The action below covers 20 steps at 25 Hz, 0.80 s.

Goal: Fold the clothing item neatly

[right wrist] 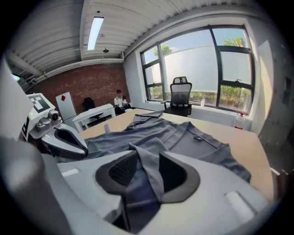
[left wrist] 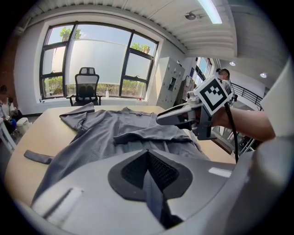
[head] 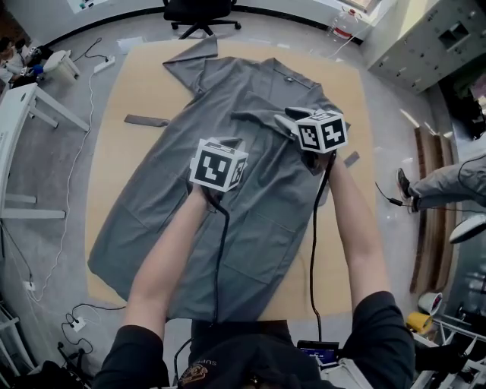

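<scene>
A grey garment (head: 182, 121) lies spread over the wooden table (head: 137, 83), collar at the far end, one sleeve folded across its chest (head: 254, 115). My left gripper (head: 231, 143) is over the garment's middle, shut on a thin fold of the cloth (left wrist: 154, 193) that runs between its pads. My right gripper (head: 285, 120) is just to the right and slightly farther on, by the folded sleeve. Its jaws stand apart, and a fold of the grey cloth (right wrist: 149, 172) lies loose between them. Each gripper view shows the other gripper: the right gripper (left wrist: 161, 120) and the left gripper (right wrist: 69, 142).
A grey strip (head: 146, 121) lies on the table left of the garment, and a small grey piece (head: 351, 158) at its right. A black office chair (head: 199, 11) stands beyond the far edge. A white table (head: 15, 114) is at the left, a person's legs (head: 448, 182) at the right.
</scene>
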### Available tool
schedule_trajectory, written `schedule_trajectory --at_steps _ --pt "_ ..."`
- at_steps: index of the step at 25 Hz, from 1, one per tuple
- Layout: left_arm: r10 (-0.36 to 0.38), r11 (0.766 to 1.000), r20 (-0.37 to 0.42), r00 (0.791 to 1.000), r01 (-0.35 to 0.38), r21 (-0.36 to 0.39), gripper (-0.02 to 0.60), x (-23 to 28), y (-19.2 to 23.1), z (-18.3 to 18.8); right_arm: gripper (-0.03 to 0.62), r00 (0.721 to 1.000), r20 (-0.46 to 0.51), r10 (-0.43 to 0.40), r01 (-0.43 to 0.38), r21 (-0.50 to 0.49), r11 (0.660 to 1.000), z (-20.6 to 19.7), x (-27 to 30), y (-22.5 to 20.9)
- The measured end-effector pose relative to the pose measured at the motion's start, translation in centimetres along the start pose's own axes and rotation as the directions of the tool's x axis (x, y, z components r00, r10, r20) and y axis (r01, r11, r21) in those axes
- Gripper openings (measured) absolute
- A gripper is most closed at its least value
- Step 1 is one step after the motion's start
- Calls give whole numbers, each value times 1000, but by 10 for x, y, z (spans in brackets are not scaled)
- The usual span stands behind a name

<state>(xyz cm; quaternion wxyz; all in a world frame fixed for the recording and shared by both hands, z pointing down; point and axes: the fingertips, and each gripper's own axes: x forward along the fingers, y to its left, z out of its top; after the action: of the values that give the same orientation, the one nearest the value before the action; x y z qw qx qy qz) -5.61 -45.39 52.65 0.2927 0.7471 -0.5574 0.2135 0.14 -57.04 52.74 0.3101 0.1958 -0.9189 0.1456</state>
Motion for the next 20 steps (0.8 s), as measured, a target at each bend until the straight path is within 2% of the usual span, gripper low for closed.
schedule_trajectory --at_steps 6,11,15,20 --pt "24 994 22 999 -26 103 8 13 0 34 143 997 -26 -77 78 43 996 -38 -38 -32" --pt "39 984 34 999 -45 174 8 54 15 66 126 995 6 -103 102 136 985 -54 -50 -44" --pt "52 968 -14 999 -47 246 9 96 35 75 114 991 -12 -136 136 138 981 -66 -48 -44" --pt "41 948 -91 995 -9 319 75 146 61 83 106 987 -8 -158 158 158 975 -69 -37 -46"
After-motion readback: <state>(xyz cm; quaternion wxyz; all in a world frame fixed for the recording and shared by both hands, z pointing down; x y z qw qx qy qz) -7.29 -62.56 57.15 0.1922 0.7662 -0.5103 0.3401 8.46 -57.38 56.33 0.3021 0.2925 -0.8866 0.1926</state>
